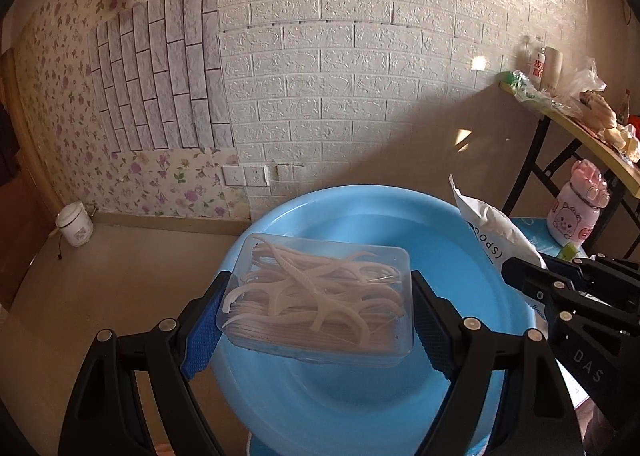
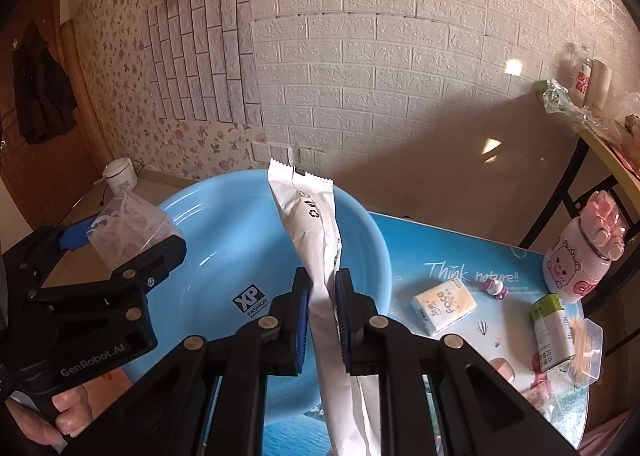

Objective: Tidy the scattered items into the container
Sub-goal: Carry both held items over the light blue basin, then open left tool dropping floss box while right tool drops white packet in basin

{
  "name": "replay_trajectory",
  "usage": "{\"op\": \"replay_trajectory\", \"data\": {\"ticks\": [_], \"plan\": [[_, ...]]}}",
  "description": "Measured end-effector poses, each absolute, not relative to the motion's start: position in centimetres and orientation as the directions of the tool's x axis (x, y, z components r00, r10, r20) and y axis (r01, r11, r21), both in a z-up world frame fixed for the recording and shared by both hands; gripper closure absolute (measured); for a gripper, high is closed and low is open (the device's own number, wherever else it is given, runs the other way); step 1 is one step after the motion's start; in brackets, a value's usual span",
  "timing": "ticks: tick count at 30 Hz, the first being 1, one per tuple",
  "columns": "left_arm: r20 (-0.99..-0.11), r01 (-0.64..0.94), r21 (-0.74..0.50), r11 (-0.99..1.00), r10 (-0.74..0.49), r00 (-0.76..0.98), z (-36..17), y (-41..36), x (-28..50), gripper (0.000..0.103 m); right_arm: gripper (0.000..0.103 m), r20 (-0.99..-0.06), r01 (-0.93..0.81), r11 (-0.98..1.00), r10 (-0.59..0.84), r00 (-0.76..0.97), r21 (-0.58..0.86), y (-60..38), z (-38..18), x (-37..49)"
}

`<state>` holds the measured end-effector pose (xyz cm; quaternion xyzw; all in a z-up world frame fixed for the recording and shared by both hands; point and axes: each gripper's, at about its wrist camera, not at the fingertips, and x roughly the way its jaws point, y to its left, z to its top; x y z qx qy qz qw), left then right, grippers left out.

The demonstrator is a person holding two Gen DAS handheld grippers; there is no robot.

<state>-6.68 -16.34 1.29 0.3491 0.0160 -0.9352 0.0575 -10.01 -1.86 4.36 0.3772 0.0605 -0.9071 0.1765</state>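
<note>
My left gripper [image 1: 316, 296] is shut on a clear plastic box of white floss picks [image 1: 320, 296] and holds it above the light blue basin [image 1: 360, 396]. My right gripper [image 2: 322, 296] is shut on a long white sachet [image 2: 316, 232] that stands upright over the basin's [image 2: 224, 256] right rim. The sachet [image 1: 492, 232] and right gripper also show at the right of the left wrist view. The left gripper with the floss box [image 2: 132, 228] shows at the left of the right wrist view. The basin looks empty inside.
On the blue printed table [image 2: 460, 268] lie a tissue pack [image 2: 444, 308], a small purple toy [image 2: 496, 288], a green-capped bottle [image 2: 552, 332], a clear box of toothpicks [image 2: 588, 352] and a pink bottle [image 2: 580, 256]. A cluttered side table [image 1: 580, 124] stands at the right. A white pot [image 1: 76, 224] sits on the floor.
</note>
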Motion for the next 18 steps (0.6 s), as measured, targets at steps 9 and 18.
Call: {"op": "replay_trajectory", "data": {"ticks": [9,18], "plan": [[-0.684,0.112,0.031,-0.993,-0.102,-0.723,-0.8,-16.5,-8.6,0.02,0.09,-0.731,0.372,-0.928,-0.272,-0.626,0.026,-3.2,3.2,-11.3],[-0.703,0.102,0.021,-0.995,-0.087,-0.706,-2.1,-16.6,-8.6,0.012,0.089,-0.749,0.362,-0.932,-0.253,-0.612,0.019,-3.8,1.8,-12.1]]}}
